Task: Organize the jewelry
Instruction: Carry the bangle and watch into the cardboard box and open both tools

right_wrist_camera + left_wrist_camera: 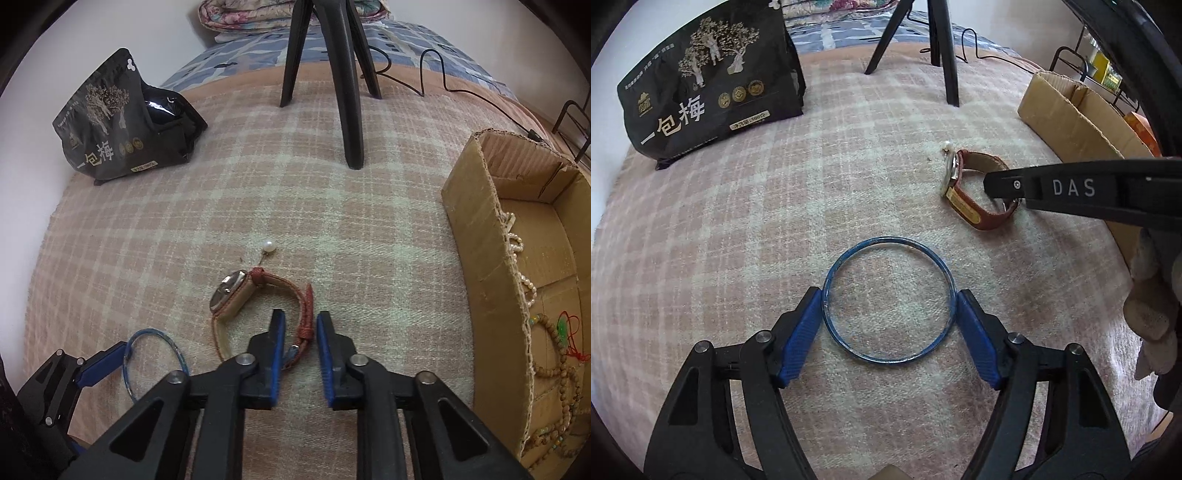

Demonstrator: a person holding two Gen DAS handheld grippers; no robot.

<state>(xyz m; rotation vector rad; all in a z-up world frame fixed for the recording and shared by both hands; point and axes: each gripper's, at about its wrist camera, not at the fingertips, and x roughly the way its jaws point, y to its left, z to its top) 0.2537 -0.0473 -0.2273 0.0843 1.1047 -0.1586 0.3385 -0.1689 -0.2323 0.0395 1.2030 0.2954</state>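
A blue bangle (888, 300) lies on the plaid blanket, between the blue pads of my left gripper (889, 306); both pads touch its rim. It also shows in the right wrist view (153, 360). A brown-strap watch (258, 306) lies on its side; my right gripper (300, 325) straddles its strap with gaps on both sides. In the left wrist view the watch (971, 188) sits behind a black finger of the right gripper. A pearl earring (268, 246) lies just beyond the watch.
A cardboard box (476, 236) at the right holds pearl and wooden bead strands (554, 354). A black snack bag (118, 125) stands at the far left. Black tripod legs (347, 92) and a cable stand at the back of the blanket.
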